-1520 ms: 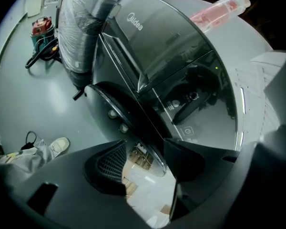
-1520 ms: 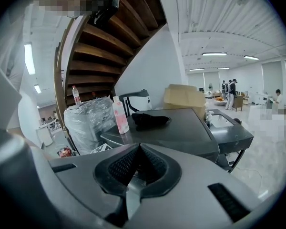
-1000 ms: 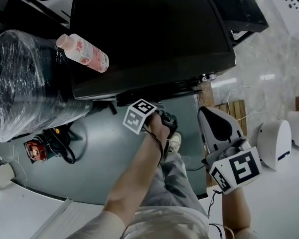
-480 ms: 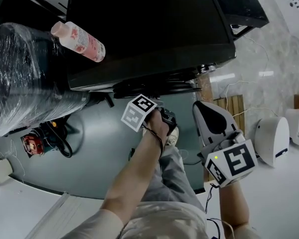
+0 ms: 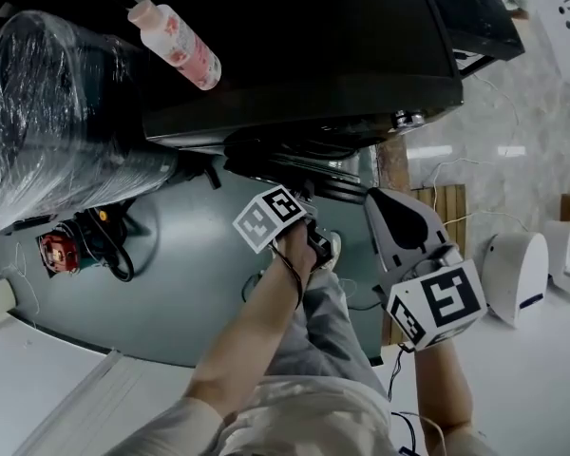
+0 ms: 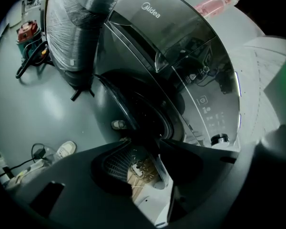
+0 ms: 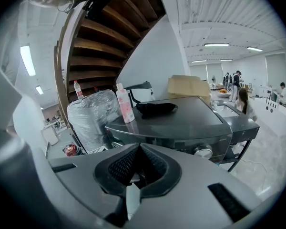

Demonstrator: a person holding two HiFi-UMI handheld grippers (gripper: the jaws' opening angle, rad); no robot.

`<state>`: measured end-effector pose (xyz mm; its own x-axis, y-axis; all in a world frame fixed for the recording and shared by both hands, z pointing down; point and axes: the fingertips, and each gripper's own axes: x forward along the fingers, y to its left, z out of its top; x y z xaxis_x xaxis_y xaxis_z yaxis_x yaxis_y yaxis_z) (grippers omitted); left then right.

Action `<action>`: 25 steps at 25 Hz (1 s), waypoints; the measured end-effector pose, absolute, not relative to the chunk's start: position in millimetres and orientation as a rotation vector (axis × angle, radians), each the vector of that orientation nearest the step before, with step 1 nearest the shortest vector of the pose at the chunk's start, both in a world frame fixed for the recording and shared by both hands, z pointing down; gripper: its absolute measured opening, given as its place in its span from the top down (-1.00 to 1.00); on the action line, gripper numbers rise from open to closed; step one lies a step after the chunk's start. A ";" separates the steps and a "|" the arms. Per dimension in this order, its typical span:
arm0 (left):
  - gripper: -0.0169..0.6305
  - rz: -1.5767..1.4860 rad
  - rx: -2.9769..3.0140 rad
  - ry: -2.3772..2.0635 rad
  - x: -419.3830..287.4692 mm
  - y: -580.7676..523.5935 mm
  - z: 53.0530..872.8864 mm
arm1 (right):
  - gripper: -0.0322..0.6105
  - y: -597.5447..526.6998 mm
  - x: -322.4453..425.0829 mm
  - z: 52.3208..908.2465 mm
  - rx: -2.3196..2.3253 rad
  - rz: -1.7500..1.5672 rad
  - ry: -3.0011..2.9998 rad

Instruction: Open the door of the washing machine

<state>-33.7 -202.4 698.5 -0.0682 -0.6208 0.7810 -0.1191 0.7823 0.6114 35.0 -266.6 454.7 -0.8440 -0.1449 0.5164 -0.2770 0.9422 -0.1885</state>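
Note:
The dark grey front-loading washing machine (image 5: 294, 55) fills the top of the head view. Its round door (image 5: 299, 169) stands a little out from the front panel. My left gripper (image 5: 315, 228) reaches under the front edge to that door. In the left gripper view the door's rim (image 6: 126, 106) runs between the tips of the left gripper (image 6: 142, 141), whose jaws are closing on it. My right gripper (image 5: 380, 202) hangs to the right of the door, shut and holding nothing. In its own view the right gripper (image 7: 139, 147) points at the machine's top corner.
A pink bottle (image 5: 180, 44) stands on the machine's top, and a black cloth (image 7: 155, 109) lies there too. A plastic-wrapped bundle (image 5: 57, 112) sits left of the machine. A red tool with cable (image 5: 57, 252) lies on the floor. A white appliance (image 5: 518, 274) stands at the right.
My left gripper has drawn back from the machine's front, and the door's edge now stands further out with it. The right gripper has sunk slightly.

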 end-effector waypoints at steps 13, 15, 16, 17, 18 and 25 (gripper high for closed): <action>0.36 -0.316 0.721 -1.572 -16.0 -127.9 704.6 | 0.82 -238.6 28.9 450.9 0.196 0.239 -2.577; 0.36 -0.288 0.733 -1.573 -15.3 -114.7 704.8 | 0.82 -230.6 28.3 453.1 0.164 0.229 -2.570; 0.37 -0.271 0.746 -1.573 -15.2 -108.0 704.8 | 0.82 -226.6 27.7 454.6 0.147 0.232 -2.568; 0.37 -0.255 0.761 -1.572 -15.4 -101.5 705.0 | 0.82 -222.7 26.9 456.2 0.130 0.234 -2.565; 0.38 -0.240 0.775 -1.569 -15.9 -94.9 705.3 | 0.82 -218.4 25.8 458.0 0.112 0.235 -2.563; 0.45 -0.097 0.843 -1.579 -23.0 -46.5 706.9 | 0.82 -181.9 13.6 464.4 -0.037 0.198 -2.559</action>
<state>-23.0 -46.5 706.9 0.0494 -0.5583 0.8282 -0.4524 0.7267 0.5169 13.6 -181.9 464.4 -0.8389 0.0688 0.5399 -0.0152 0.9886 -0.1496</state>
